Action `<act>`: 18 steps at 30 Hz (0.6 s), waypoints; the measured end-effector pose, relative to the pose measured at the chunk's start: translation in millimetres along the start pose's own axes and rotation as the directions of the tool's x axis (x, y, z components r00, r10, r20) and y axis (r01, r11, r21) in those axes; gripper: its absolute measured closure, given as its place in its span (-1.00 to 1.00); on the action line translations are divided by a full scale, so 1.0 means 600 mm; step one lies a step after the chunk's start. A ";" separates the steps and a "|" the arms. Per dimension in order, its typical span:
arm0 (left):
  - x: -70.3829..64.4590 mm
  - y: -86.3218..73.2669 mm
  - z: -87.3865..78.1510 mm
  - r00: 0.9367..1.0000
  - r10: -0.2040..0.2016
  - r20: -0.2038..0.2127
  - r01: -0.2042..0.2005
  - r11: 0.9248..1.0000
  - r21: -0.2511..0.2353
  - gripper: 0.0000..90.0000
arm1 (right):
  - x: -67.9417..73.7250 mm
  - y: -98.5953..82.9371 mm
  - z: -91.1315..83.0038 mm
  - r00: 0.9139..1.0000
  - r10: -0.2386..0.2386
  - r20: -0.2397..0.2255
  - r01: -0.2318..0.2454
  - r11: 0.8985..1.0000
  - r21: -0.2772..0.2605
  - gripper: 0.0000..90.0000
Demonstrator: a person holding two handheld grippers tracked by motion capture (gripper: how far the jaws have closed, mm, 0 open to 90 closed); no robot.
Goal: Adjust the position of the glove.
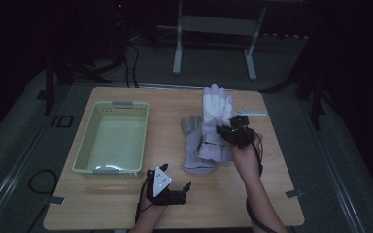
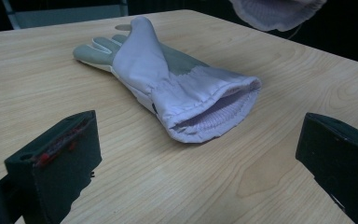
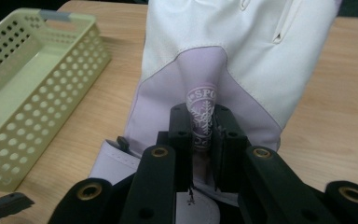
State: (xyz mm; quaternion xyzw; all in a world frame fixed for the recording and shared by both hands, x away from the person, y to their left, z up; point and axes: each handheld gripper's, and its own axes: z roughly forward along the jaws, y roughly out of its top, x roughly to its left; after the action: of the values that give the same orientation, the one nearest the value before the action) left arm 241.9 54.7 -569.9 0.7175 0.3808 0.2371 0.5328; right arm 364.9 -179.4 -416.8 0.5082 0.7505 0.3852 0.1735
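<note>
Two pale lilac and white gloves lie on the wooden table (image 1: pixel 126 204). My right gripper (image 1: pixel 226 130) (image 3: pixel 201 126) is shut on the upper glove (image 1: pixel 216 108) (image 3: pixel 242 51), pinching a fold of its fabric near the wrist. That glove is lifted; its cuff (image 2: pixel 275 11) hangs above the table. The other glove (image 1: pixel 194 145) (image 2: pixel 168 84) lies flat, cuff open toward my left gripper. My left gripper (image 1: pixel 187 187) (image 2: pixel 200 154) rests near the table's front edge, open, nothing between its jaws, a short way from that cuff.
A pale green perforated basket (image 1: pixel 88 145) (image 3: pixel 65 56) stands on the table's left half. A thin white stick-like item (image 1: pixel 250 112) lies beyond the right gripper. A frame with legs (image 1: pixel 213 29) stands on the floor behind the table.
</note>
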 end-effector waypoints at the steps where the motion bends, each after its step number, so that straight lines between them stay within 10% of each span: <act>1: 0.000 0.000 0.000 1.000 0.000 0.000 0.000 1.000 -0.001 -1.00 | 0.010 0.002 0.003 1.000 -0.004 -0.010 0.004 1.000 0.003 0.78; 9: -0.001 0.000 0.000 1.000 0.005 0.001 -0.005 1.000 -0.001 -1.00 | 0.052 -0.013 0.046 1.000 -0.027 -0.005 0.027 0.998 0.054 0.78; 18: -0.001 0.000 0.000 1.000 0.007 0.003 -0.007 1.000 -0.002 -1.00 | 0.035 -0.050 0.111 1.000 0.019 0.015 -0.021 0.987 0.158 0.76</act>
State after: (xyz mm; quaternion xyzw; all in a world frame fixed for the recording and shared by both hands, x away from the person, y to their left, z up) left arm 241.3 54.1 -569.9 0.7188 0.3773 0.2380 0.5333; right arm 380.4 -139.3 -479.2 0.5302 0.7724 0.3229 0.1340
